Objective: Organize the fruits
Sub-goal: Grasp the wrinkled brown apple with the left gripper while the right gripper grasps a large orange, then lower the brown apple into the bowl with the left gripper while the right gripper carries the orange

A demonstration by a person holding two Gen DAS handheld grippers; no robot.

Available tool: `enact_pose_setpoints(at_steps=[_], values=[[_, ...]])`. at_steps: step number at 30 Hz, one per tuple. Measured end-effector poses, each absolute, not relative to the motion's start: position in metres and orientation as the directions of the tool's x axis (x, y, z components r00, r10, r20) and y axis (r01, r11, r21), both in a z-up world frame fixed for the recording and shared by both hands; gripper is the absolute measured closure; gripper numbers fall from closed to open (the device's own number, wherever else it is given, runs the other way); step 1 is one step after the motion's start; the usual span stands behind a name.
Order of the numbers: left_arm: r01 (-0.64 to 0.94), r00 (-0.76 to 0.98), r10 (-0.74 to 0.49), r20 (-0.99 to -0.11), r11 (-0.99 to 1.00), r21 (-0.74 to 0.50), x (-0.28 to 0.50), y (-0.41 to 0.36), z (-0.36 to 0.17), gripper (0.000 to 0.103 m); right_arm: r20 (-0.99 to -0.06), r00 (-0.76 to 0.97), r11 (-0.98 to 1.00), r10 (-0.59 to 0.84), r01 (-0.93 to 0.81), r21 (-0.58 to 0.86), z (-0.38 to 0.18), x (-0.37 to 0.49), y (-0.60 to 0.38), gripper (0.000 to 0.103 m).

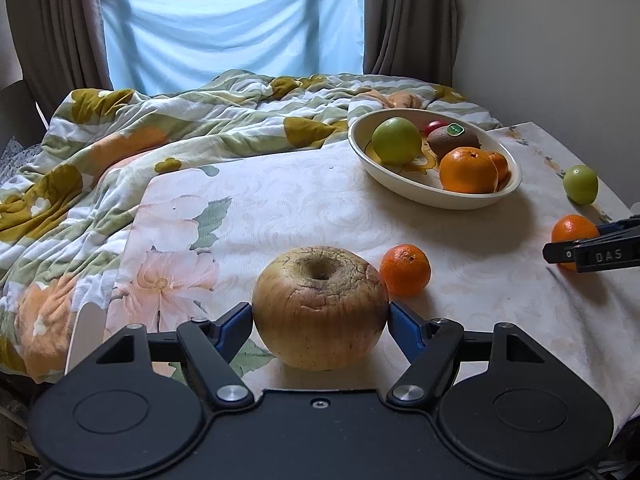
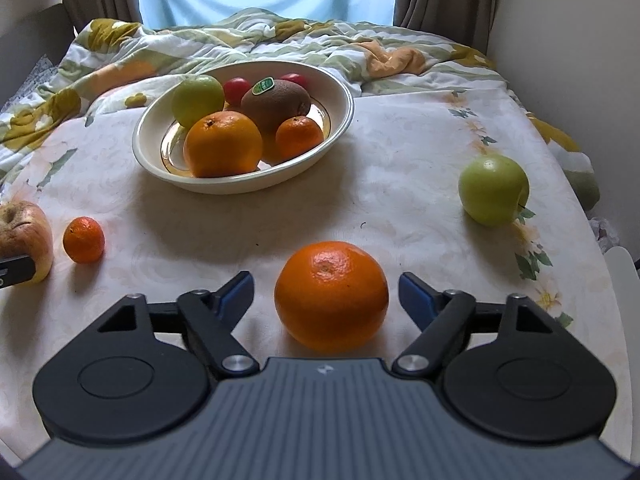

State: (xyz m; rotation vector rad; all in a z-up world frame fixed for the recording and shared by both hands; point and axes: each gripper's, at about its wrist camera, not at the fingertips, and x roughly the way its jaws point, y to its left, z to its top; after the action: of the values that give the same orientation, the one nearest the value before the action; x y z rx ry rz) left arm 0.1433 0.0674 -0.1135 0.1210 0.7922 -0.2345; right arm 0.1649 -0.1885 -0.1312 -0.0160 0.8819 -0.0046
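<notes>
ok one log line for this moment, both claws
left claw: shut on wrinkled apple | right claw: open around orange, not touching | bowl: holds fruit | table: small mandarin, green apple

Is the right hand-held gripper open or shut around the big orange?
Open. The right hand-held gripper has a blue pad on each side of the big orange, with visible gaps, not touching.

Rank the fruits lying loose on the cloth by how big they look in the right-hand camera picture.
1. Orange between the open right tongs, though nearness to the camera flatters it.
2. Green apple.
3. Small mandarin.
Unranked: the wrinkled yellowish apple, cut off by the left edge.
</notes>
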Motion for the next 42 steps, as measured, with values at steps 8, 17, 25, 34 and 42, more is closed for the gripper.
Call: enact_pose_setpoints(at_steps=[8,17,25,34,42], values=[[0.237,0.695,-0.17,-0.699,0.971,0.0,0.137,0.07,-0.107,0.026,-0.78,0.625,1.0,-0.031,0.019,-0.025,-0.129,0.163,-0.188,0.029],[0.242,0.705,-0.186,-0.684,0.97,-0.015,0.134,0.072,-0.098,0.026,-0.769,0.639,1.0,-0.012,0.022,0.003,-0.116,0.156,-0.184,0.029],[0.252,0.724,-0.202,-0.659,0.968,-0.02,0.131,0.07,-0.086,0.026,-0.759,0.651,1.0,-0.004,0.018,0.01,-0.108,0.154,-0.182,0.029],[0.273,0.761,-0.237,-0.604,0.961,-0.032,0.132,0.061,-0.049,0.026,-0.73,0.683,1.0,0.004,0.016,0.021,-0.077,0.151,-0.183,0.029],[0.294,0.789,-0.258,-0.557,0.955,-0.026,0.145,0.034,-0.024,0.026,-0.687,0.726,0.999,0.024,0.012,0.048,-0.04,0.158,-0.196,0.029]])
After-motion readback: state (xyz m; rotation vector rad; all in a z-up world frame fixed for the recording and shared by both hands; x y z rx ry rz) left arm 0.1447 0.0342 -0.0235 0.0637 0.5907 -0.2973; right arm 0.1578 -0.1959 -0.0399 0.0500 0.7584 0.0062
